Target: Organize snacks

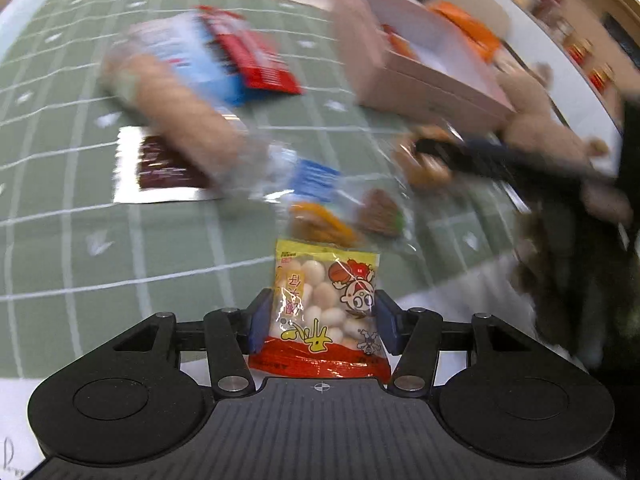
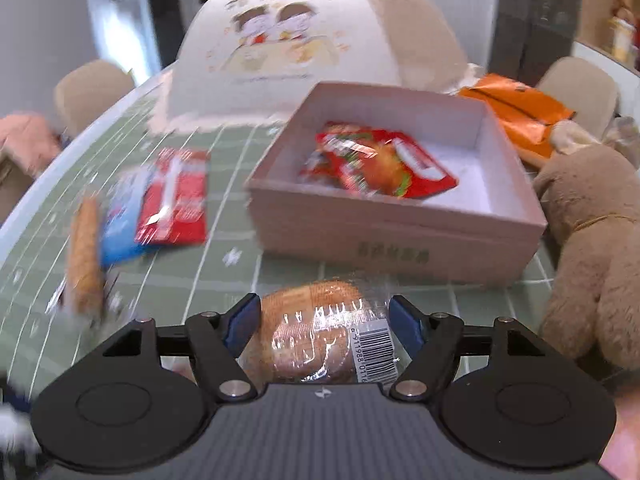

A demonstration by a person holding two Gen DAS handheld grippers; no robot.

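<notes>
While we hold the yellow snack packet [image 1: 326, 304] in the left gripper [image 1: 323, 316], its blue pads press on the packet's two sides and the bag stands upright between them; the film is slick, so a quick swing could let it slide down or twist out. In our right gripper [image 2: 323, 322] the wrapped bun [image 2: 316, 332] sits between the fingers, but a gap shows beside each blue pad, so we read those fingers as apart and not gripping (the bun looks to rest on the green checked tablecloth [image 2: 200, 276]). If we lift now, the bun stays behind or gets nudged toward the table edge.

Just beyond the bun stands the pink box [image 2: 400, 232], open on top, with one red snack bag [image 2: 380, 164] already lying inside. Its near wall is the next hazard: carried too low, either item could catch the rim and shove the box toward the plush toy [image 2: 592, 240] touching its right side. Farther left, a red packet [image 2: 174, 200], a blue packet [image 2: 120, 220] and a long biscuit pack [image 2: 84, 256] lie loose on the cloth, blurred in our view, and a careless sweep of the left hand could scatter them
</notes>
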